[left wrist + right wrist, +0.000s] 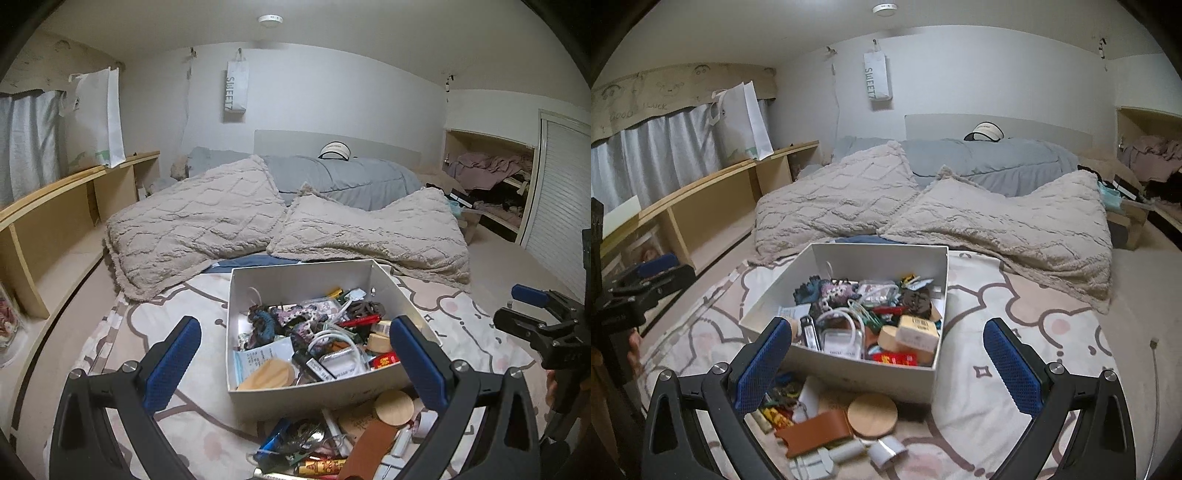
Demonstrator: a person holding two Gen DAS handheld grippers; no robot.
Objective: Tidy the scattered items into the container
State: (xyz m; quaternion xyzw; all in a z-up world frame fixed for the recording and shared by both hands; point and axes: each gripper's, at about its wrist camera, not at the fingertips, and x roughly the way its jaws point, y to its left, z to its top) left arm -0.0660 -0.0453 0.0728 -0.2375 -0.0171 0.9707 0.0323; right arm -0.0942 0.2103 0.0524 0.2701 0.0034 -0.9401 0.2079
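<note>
A white open box (pixel 384 280) (pixel 934 266) sits on the patterned bedsheet, part full of small mixed items. Loose items lie in front of its near wall: a round wooden lid (pixel 393 409) (pixel 872 415), a brown leather strap (pixel 373 448) (pixel 812 432), a roll of tape (pixel 886 451), red and yellow packets (pixel 321 467) and a blue item (pixel 275 439). My left gripper (pixel 295 363) is open and empty, above the pile, facing the box. My right gripper (pixel 888 365) is open and empty, above the loose items. The right gripper also shows at the right edge of the left wrist view (pixel 543 317).
Two beige textured pillows (pixel 199 221) (pixel 369 236) lie behind the box, with a grey duvet (pixel 332 177) further back. A wooden shelf unit (pixel 55 221) runs along the left. A white cable (pixel 1154 387) lies on the floor at right.
</note>
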